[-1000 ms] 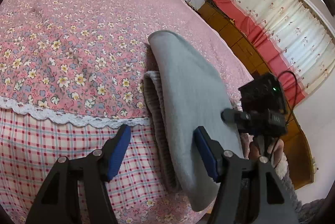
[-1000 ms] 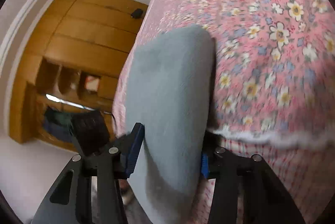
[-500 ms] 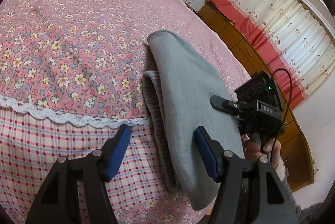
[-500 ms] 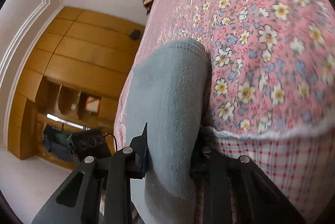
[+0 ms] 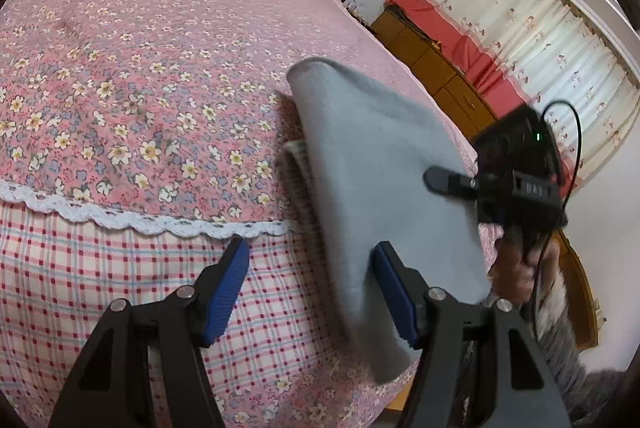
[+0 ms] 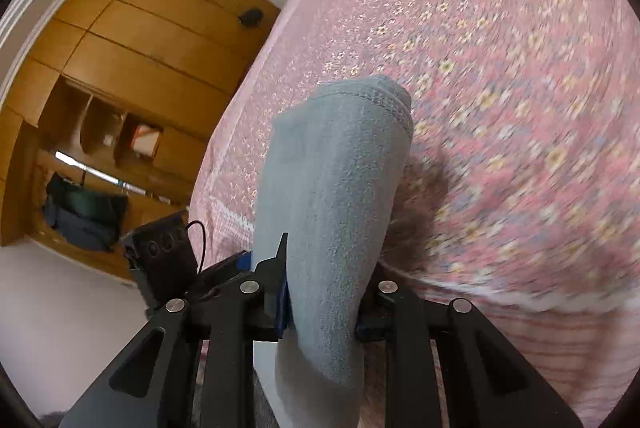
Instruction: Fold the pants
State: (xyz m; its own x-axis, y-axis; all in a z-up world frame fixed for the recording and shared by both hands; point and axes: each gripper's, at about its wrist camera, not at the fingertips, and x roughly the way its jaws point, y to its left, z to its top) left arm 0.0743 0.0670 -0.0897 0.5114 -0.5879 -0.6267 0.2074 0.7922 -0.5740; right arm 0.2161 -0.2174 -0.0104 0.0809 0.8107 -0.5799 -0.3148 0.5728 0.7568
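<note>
Left wrist view: left gripper, blue-padded fingers apart, holds nothing; folded grey fleece pants lie at the edge of the pink floral bed. Right wrist view: right gripper, fingers clamped on the pants, lifted over the bed.

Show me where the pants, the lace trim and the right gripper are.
pants [image 5: 372, 163], left wrist view, middle of the grey top layer
lace trim [image 5: 132, 222], left wrist view, white scalloped edge
right gripper [image 6: 322, 298], right wrist view, midway between fingertips
</note>
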